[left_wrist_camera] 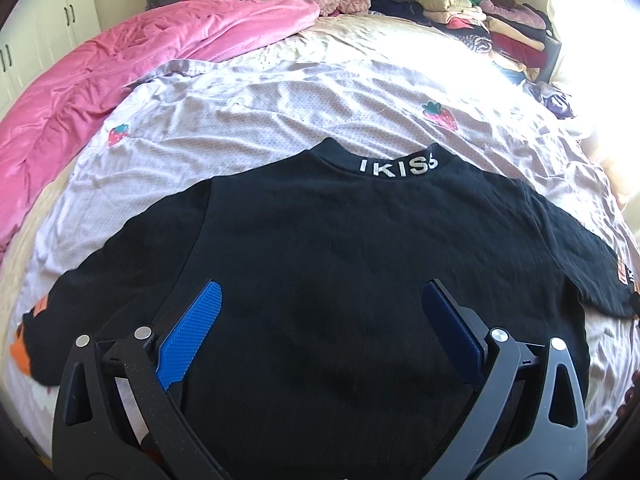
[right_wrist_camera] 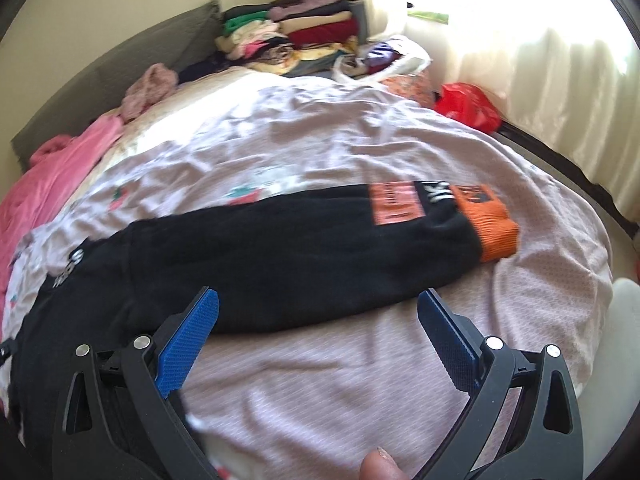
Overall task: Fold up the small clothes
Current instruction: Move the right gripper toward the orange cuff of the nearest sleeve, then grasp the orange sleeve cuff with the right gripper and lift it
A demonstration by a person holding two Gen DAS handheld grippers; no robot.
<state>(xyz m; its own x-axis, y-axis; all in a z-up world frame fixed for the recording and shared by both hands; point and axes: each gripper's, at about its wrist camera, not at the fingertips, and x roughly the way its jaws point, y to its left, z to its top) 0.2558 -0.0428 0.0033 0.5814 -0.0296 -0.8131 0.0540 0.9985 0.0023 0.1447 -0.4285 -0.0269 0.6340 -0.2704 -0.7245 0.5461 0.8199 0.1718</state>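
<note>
**While the sweater lies flat, no fold is made yet**

Since the black sweater [left_wrist_camera: 340,264] lies spread open on the bed [left_wrist_camera: 280,96], collar away from the person and both sleeves stretched out to the sides, the folding of this piece looks not yet begun. Its body is smooth and its sleeve [right_wrist_camera: 304,240] with the orange cuff [right_wrist_camera: 494,232] reaches out over the pale sheet, uncrossed. A stack of folded clothes [left_wrist_camera: 484,20] sits at the far corner of the bed, which suggests other pieces are already finished; a pink quilt [left_wrist_camera: 120,72] is bunched along the far left side. Left to do here, by my reading: bring both sleeves in, then fold the body.

The left tool [left_wrist_camera: 320,312] is spread wide over the lower middle of the sweater, grasping nothing; whether its blue pads [left_wrist_camera: 196,336] touch the cloth or hover just above it I cannot tell.

The right tool [right_wrist_camera: 318,324] is likewise wide apart and empty, poised near the armpit, with one pad [right_wrist_camera: 190,344] over the black cloth and the other over bare sheet. A fingertip [right_wrist_camera: 378,464] shows at the bottom edge of the right view.
</note>
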